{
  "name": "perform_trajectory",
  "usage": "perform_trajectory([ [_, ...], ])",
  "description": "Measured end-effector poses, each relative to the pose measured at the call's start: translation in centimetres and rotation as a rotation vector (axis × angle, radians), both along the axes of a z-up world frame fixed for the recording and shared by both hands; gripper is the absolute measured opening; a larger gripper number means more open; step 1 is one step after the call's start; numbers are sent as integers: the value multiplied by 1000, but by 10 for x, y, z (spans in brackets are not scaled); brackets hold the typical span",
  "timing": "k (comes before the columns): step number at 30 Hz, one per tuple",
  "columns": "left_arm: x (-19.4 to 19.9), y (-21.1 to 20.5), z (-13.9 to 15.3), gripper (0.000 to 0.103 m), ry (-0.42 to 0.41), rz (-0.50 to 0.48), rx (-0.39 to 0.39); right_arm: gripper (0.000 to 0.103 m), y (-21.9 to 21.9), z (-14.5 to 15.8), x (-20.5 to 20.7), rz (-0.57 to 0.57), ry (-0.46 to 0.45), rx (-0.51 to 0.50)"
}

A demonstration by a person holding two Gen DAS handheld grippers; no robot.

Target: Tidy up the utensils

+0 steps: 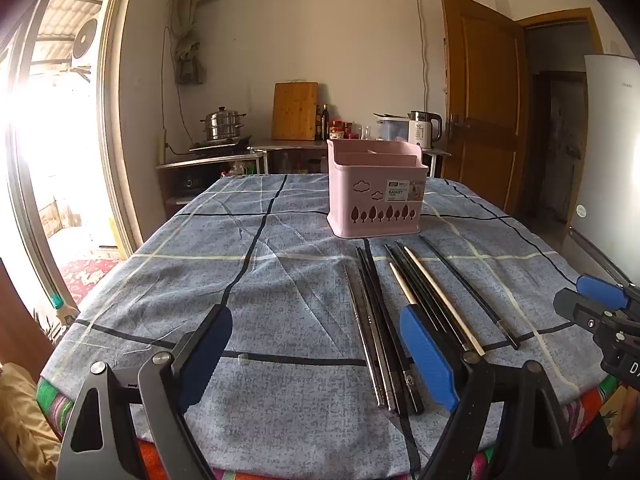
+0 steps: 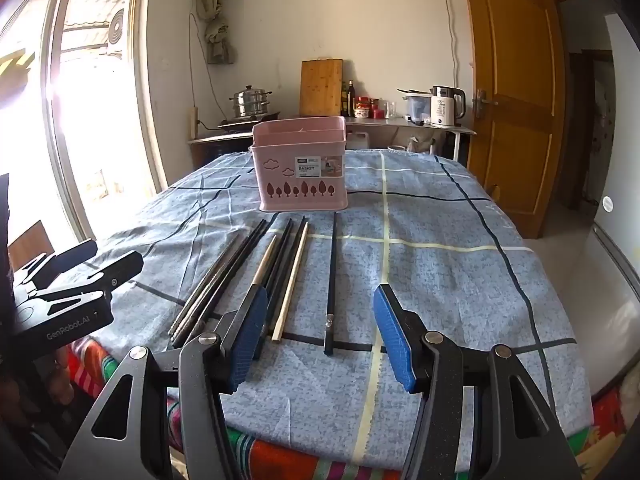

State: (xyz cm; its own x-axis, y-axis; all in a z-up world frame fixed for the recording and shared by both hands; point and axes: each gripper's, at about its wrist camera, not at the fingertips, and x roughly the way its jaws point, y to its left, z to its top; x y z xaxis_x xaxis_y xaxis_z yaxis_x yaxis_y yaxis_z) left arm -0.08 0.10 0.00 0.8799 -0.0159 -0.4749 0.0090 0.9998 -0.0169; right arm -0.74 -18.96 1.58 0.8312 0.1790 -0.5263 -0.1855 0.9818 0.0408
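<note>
Sunlit kitchen, checked blue tablecloth (image 1: 280, 280): a row of chopsticks (image 2: 240, 276) lies loose on the cloth, thin ends toward a pink basket (image 2: 302, 176) that stands upright just beyond them, its compartments apparently empty. On the left of the row sits a tight bundle of metal and black sticks (image 1: 380, 340), some crossing or touching; two pale wooden sticks (image 2: 294, 276) lie among black ones in the middle, and a single black stick (image 2: 331, 280) lies apart on the right. Both tools hover over the near edge of the table, angled down toward the row. The left gripper (image 1: 320, 356) is spread wide and holds nothing, its right pad above the middle sticks; the right gripper (image 2: 320, 340) is likewise released and empty, the lone black stick lying in the gap below it without contact. Nothing is in the basket yet, so the sorting looks unstarted. The risks lie in the crowding: closing on the bundle could lift several mismatched sticks at once or roll neighbours off the near edge, and thin, smooth sticks lying flat on soft cloth may slip from the pads or drag the fabric. A stick gripped near one end could swing and knock the light basket over. Beyond, a counter holds a steamer pot (image 1: 222, 124), cutting board (image 1: 295, 111) and kettle (image 2: 446, 106).
</note>
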Motion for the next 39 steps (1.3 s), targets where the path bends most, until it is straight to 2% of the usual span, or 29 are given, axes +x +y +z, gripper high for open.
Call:
perform_trajectory([
  [39,-9,-6,4,86,13,-37,14,56,-1,7,-6,-10,-5,1],
])
